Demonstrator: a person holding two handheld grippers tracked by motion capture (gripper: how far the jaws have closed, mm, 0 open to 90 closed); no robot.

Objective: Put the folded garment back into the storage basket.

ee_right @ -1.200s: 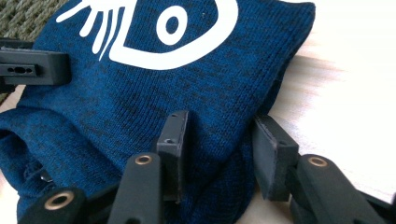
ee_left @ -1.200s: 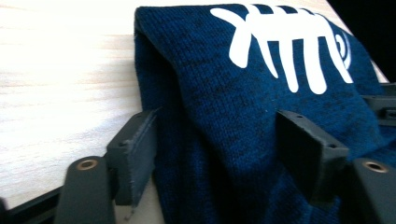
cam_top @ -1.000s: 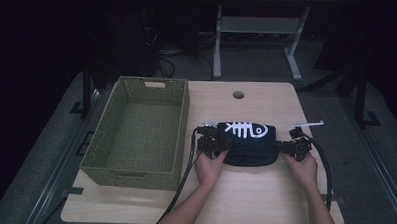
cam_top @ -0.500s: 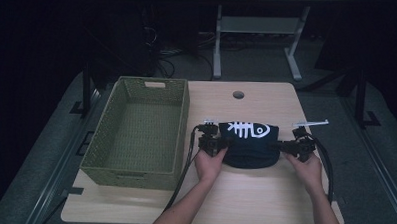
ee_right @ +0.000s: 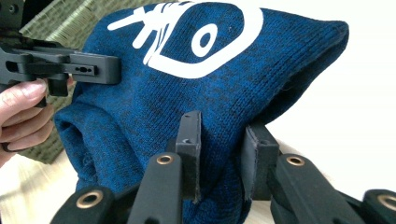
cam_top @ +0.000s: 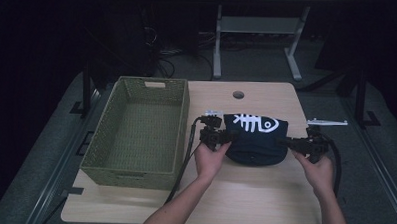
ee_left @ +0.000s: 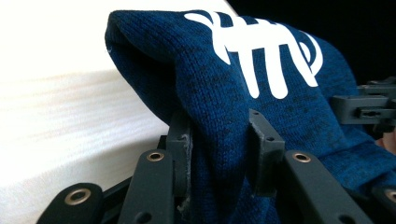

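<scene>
A dark blue knit garment [cam_top: 255, 139] with a white fishbone print lies folded on the wooden table [cam_top: 263, 199], at three o'clock from the woven basket [cam_top: 136, 130] (just beside it). The left gripper [cam_top: 229, 137] pinches the cloth at its nine o'clock edge, jaws closed on a fold. The right gripper [cam_top: 285, 143] pinches the three o'clock edge likewise.

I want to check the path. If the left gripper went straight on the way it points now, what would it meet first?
The left gripper is already shut on the blue knit garment, so more of that fabric comes first. Beyond it, probably, the right gripper, though depth is unclear.
</scene>
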